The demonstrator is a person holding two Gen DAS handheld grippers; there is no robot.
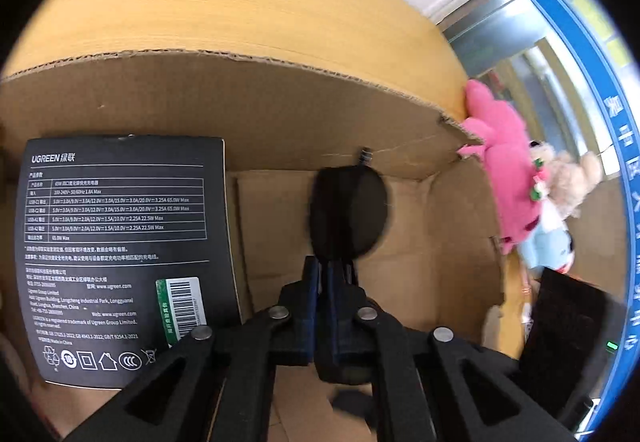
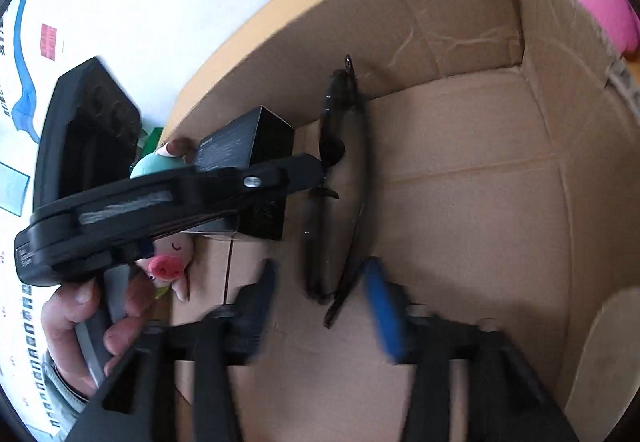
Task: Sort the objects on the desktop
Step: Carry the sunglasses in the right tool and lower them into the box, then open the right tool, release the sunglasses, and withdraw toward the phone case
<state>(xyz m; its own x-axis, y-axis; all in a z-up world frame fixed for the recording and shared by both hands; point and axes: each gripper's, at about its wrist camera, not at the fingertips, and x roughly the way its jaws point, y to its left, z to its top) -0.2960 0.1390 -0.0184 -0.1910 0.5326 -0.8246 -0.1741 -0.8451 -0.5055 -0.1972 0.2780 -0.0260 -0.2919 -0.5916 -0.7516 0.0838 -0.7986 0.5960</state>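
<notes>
two tools worked over the cardboard box (image 2: 480,169). the left tool (image 1: 326,282) was clamped tight on the sunglasses (image 1: 348,213), held inside the box at frame centre, beside a black charger box (image 1: 120,242) at lower left. they looked light, slick and easily scratched, so the frame seemed safer to pinch than a lens. the right tool (image 2: 324,306) stood wide open around the glasses, holding nothing.

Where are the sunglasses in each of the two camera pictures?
Left wrist: sunglasses at centre, clamped in the left gripper, inside the cardboard box.
Right wrist: sunglasses just left of centre, seen edge-on, above the open right gripper.
Shared landmark: the black UGREEN box, left of the sunglasses in both.
</notes>
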